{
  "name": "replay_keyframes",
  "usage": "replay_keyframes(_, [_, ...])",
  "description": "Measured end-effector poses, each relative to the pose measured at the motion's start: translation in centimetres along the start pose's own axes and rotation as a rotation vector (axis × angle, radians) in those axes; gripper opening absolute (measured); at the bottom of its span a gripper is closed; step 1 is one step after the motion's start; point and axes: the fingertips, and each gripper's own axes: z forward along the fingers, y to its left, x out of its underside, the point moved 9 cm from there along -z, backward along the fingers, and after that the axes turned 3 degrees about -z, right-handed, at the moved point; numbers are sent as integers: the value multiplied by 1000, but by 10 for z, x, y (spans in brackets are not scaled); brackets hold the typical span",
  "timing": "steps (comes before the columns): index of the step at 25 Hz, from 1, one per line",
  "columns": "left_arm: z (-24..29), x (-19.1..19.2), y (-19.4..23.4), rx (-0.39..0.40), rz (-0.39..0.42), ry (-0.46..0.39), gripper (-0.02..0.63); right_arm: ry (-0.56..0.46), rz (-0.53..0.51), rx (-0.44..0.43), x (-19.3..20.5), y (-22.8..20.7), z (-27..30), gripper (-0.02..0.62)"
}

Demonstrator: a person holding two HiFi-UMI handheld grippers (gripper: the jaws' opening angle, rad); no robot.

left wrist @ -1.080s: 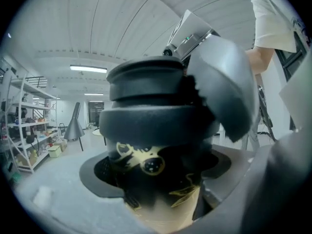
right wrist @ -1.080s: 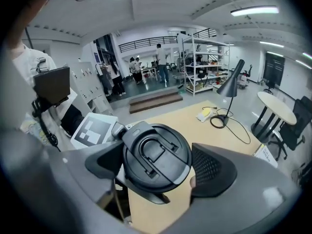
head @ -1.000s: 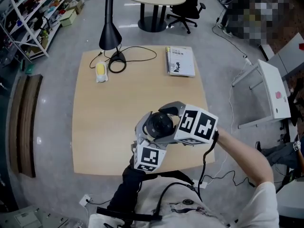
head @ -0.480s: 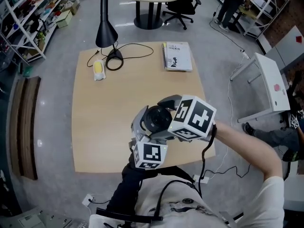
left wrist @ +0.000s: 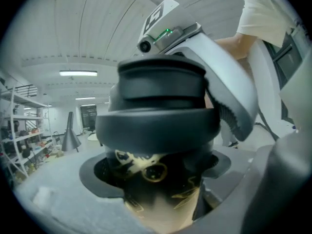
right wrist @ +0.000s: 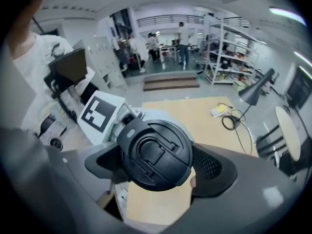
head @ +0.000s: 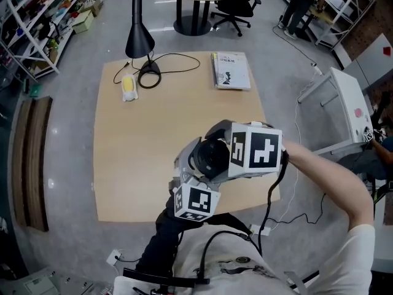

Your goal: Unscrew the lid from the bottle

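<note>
Lid [right wrist: 155, 152] prob. gripped; R gripper [right wrist: 158, 167] jaws closing.

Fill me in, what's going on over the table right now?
A person is working two handheld grippers above the light wooden table. The left gripper is clamped on the black bottle with a gold pattern. The right gripper has the round black lid between its jaws, which are closing on it, pads at the lid's sides. The lid looks seated on the bottle, so the unscrewing is not done yet.
</note>
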Motion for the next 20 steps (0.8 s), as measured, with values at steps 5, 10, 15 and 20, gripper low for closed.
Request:
replay_keyframes(5, [-4,-2,-17,284,7,-40,451,194,-509,-191,0,24,2,446])
replay_keyframes(10, [-8,-2,-7,237,-83,-61,449,130,-371,-168,-3,17,-1,591])
replay_keyframes(15, [-10,-5,14,-48,-34,-4,449,-206,22,72,6,-3,-21,549])
replay_keyframes(20, [-8,-6,22,-216,-43,35,451,-396,228,197,2,-6,-9,472])
